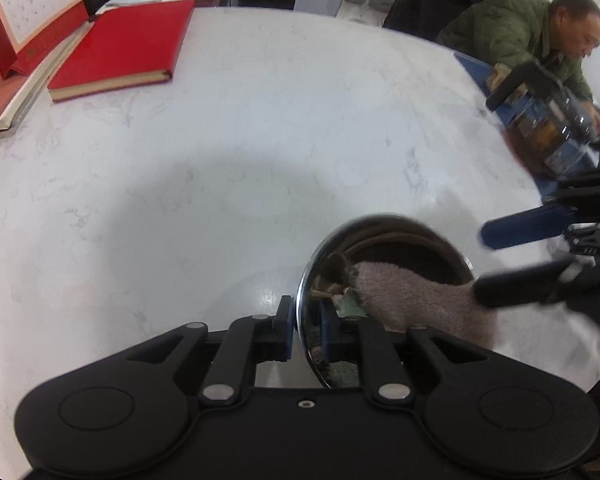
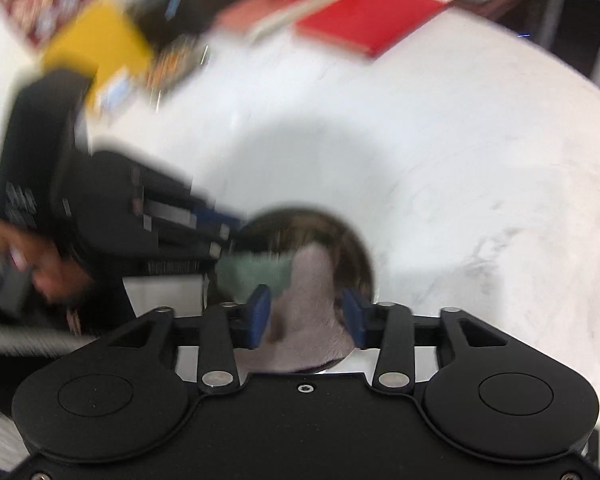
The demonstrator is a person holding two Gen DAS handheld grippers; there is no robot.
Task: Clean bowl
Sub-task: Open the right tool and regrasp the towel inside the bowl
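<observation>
- Shiny steel bowl (image 1: 384, 264) tipped on its side on the white table (image 1: 220, 152), rim clamped between the left gripper's (image 1: 308, 330) fingers.
- Pinkish cloth (image 1: 416, 296) lies inside the bowl, reaching out past the rim.
- Right gripper (image 2: 306, 320) grips the cloth between its fingers, pointing into the bowl.

One metal bowl (image 1: 384, 240) is seen on the counter (image 1: 240, 152), and one pinkish cloth (image 1: 416, 300) is draped into it. Two grippers are counted: the left gripper (image 1: 306, 330), with two blue-padded fingers (image 1: 285, 330), and the right gripper (image 2: 307, 320), likewise with two. One red closed book (image 1: 120, 50) is counted, one desk calendar (image 1: 32, 0) beside it, and one glass pot (image 1: 548, 128) with a black handle. One seated person (image 1: 532, 36) in a green jacket is seen beyond the counter.
</observation>
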